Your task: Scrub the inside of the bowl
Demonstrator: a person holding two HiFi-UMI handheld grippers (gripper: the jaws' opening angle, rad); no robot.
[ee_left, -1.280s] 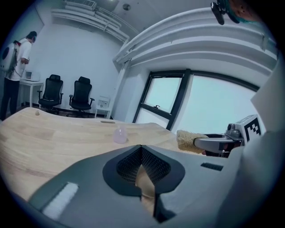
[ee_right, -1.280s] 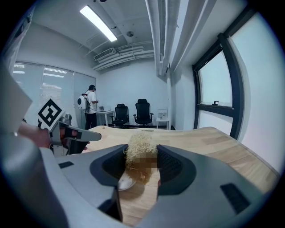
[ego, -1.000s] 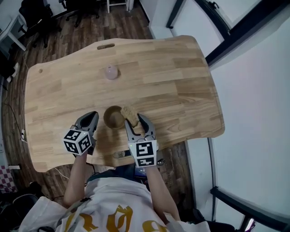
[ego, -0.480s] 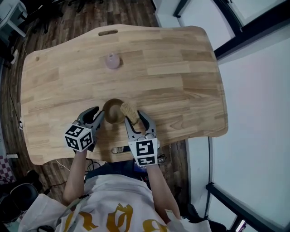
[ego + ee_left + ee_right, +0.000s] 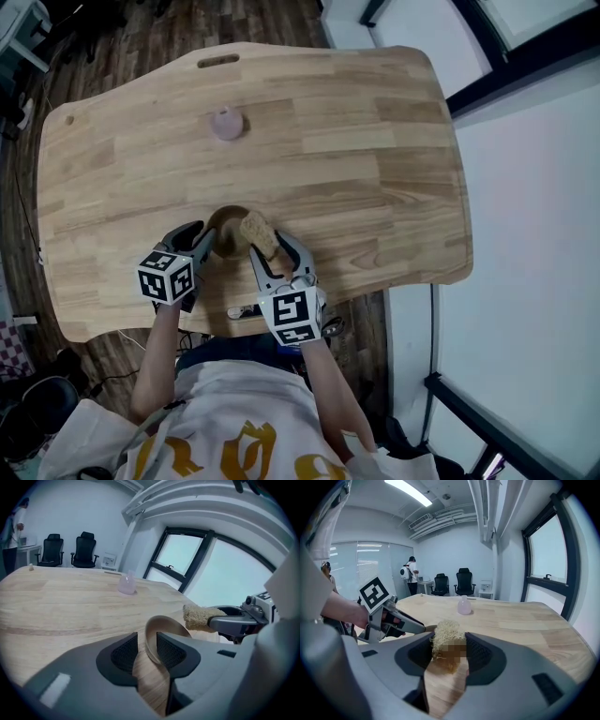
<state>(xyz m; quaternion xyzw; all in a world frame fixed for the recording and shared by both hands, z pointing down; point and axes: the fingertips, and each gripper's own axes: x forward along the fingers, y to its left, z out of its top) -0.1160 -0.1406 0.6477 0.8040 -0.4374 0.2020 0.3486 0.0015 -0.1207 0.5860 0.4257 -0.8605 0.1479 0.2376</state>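
Observation:
A small wooden bowl (image 5: 225, 230) sits near the front edge of the wooden table (image 5: 356, 169). My left gripper (image 5: 208, 242) is at the bowl's left side. Its jaws have just been opening and stand open, with the bowl's near rim (image 5: 157, 637) between the pads; the left pad is clear of it. My right gripper (image 5: 267, 246) is shut on a tan loofah sponge (image 5: 257, 233), held just above the bowl's right rim. In the right gripper view the sponge (image 5: 446, 639) fills the gap between the pads. In the left gripper view the sponge (image 5: 197, 616) hangs over the bowl's far side.
A small pink bottle (image 5: 226, 123) stands farther back on the table. There is a slot (image 5: 217, 60) in the table's far edge. Office chairs (image 5: 450, 584) and a person (image 5: 411, 576) are at the back of the room. A window wall runs along the right.
Both grippers have come down toward the bowl. The left jaws, shut a second ago, have opened and now straddle the bowl's rim. The right gripper still holds the sponge.

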